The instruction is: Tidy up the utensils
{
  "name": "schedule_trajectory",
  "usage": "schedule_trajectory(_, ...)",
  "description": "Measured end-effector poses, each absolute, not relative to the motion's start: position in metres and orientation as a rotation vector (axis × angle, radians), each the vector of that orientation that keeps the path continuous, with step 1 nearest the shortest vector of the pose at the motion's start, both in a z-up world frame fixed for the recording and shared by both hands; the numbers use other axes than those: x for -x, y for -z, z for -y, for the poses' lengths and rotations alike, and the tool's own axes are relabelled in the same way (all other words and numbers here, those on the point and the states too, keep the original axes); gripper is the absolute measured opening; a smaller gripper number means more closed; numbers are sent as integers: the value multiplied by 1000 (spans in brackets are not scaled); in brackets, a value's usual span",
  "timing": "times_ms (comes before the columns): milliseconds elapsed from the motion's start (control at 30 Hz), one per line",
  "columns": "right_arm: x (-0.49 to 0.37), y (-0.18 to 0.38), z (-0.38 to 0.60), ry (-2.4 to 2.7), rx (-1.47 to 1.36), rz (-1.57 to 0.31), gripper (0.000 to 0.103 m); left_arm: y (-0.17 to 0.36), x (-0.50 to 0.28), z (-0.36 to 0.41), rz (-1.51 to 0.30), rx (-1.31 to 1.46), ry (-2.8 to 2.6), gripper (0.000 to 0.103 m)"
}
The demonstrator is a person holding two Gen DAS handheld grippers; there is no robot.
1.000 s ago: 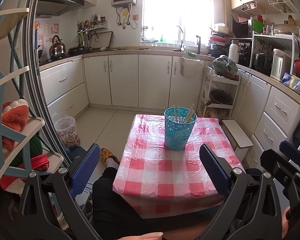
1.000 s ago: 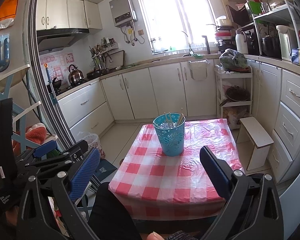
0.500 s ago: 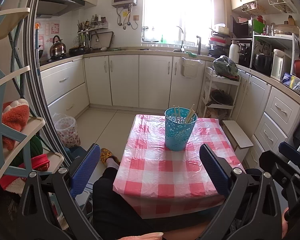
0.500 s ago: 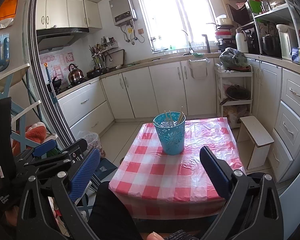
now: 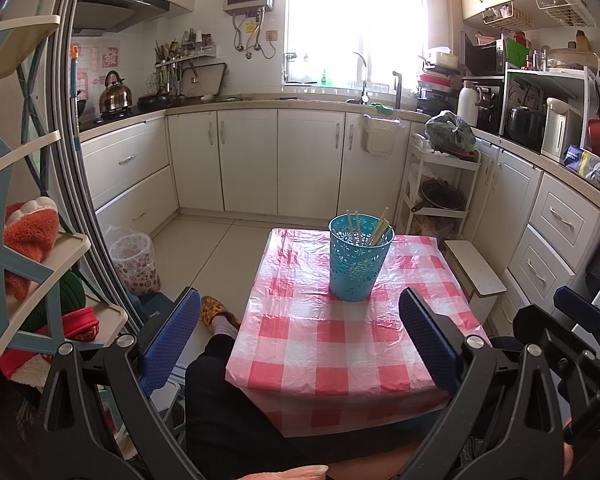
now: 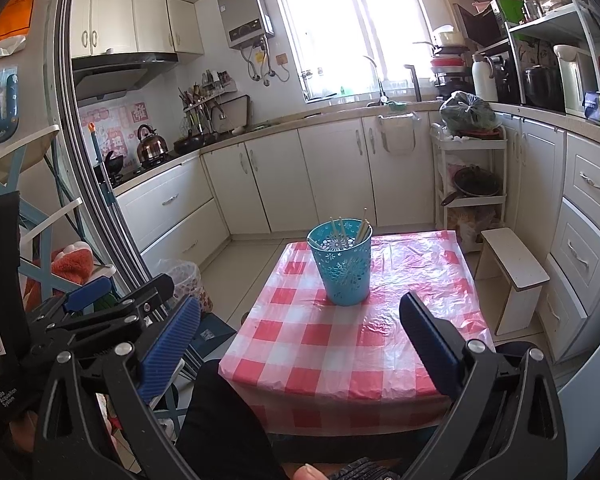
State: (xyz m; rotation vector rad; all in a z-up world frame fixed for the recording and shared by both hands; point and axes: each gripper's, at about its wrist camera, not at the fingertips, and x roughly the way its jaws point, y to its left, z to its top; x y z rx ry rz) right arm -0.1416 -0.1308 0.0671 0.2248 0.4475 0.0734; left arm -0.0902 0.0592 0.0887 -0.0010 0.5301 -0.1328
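A turquoise perforated holder (image 5: 358, 262) (image 6: 341, 266) stands upright on the far half of a small table with a red-and-white checked cloth (image 5: 340, 336) (image 6: 352, 344). Several pale chopsticks (image 5: 374, 232) (image 6: 350, 230) stick up out of it. My left gripper (image 5: 298, 336) hangs wide open in front of the table's near edge, nothing between its blue pads. My right gripper (image 6: 300, 340) is open and empty too, held at about the same distance. In the right wrist view the left gripper's body (image 6: 112, 308) shows at the lower left.
A person's dark-trousered leg (image 5: 236, 408) sits under the near table edge, with a slippered foot (image 5: 216, 312) on the floor. A white stool (image 5: 476, 272) stands right of the table, a lined bin (image 5: 134, 260) and a shelf rack (image 5: 32, 264) to the left. Kitchen cabinets ring the room.
Hardly anything differs: both grippers stay open and empty, with only a slight drift of the views. The holder and chopsticks have not moved.
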Motion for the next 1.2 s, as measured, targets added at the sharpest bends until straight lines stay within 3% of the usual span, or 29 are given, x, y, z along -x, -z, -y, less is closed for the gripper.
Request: schedule_trajectory(1200,141,-66,129,-72,-224,-446,96,-88,90,-59,-530,2,133,95)
